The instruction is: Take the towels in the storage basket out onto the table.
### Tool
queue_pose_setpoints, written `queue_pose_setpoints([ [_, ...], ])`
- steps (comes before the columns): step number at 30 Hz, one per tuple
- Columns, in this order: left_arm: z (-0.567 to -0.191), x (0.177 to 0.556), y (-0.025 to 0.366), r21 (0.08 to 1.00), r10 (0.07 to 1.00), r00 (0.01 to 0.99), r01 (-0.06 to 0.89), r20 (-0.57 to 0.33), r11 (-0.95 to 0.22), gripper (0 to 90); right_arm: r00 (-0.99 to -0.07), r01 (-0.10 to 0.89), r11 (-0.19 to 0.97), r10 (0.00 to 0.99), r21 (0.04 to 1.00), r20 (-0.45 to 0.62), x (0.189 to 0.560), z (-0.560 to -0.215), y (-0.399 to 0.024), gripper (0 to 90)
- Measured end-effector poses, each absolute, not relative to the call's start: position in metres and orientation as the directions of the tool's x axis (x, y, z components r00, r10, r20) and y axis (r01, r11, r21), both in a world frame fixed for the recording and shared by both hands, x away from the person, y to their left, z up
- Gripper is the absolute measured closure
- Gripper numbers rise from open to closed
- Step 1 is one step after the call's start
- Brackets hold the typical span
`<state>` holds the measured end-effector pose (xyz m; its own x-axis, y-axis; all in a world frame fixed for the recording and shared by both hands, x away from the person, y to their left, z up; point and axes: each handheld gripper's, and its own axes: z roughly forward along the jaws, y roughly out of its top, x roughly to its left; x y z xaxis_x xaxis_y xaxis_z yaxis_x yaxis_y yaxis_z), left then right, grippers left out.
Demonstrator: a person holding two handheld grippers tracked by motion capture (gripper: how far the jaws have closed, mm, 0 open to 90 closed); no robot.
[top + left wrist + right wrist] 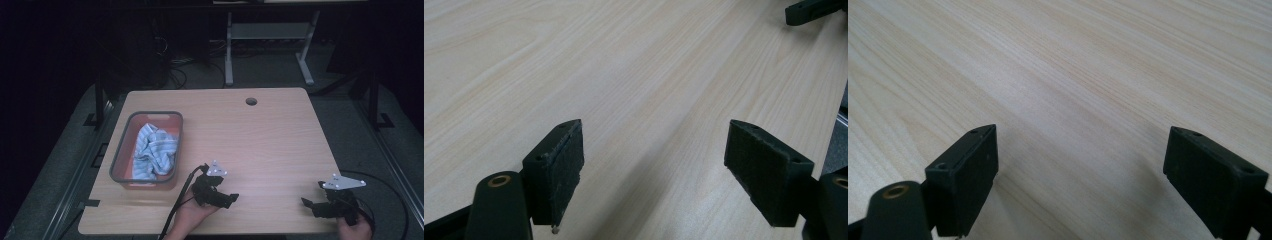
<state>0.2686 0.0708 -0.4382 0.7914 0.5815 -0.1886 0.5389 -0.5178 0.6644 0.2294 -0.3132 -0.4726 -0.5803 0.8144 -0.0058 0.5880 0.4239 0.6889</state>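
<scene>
Your left gripper (227,198) sits low in the centre of the high view, jaws spread apart with bare wood between them, as its own view (654,170) shows. Your right gripper (309,204) rests at the lower right, jaws likewise wide apart over bare table in its view (1080,175). Nearest your left gripper, at left of centre, the grey basket (119,161) stands on the table (260,135), holding a crumpled blue-and-white striped cloth (154,151). The 2 grippers lie well apart from each other.
</scene>
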Motion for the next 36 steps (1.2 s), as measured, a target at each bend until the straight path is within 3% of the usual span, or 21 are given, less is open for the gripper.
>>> queue_pose_setpoints([
  [10,-0.432,0.274,0.071,0.661,0.588,0.784,0.55,-0.199,-0.51,23.4,-0.582,0.587,0.422,0.813,0.691,-0.002,0.23,-0.473,-0.313,13.7],
  [25,-0.386,0.294,0.073,0.661,0.568,0.796,0.543,-0.21,-0.517,22.9,-0.578,0.583,0.416,0.816,0.697,-0.004,0.231,-0.471,-0.311,13.7],
  [36,-0.367,0.314,0.085,0.641,0.607,0.767,0.576,-0.209,-0.507,22.8,-0.587,0.575,0.423,0.809,0.7,-0.007,0.231,-0.47,-0.309,13.7],
])
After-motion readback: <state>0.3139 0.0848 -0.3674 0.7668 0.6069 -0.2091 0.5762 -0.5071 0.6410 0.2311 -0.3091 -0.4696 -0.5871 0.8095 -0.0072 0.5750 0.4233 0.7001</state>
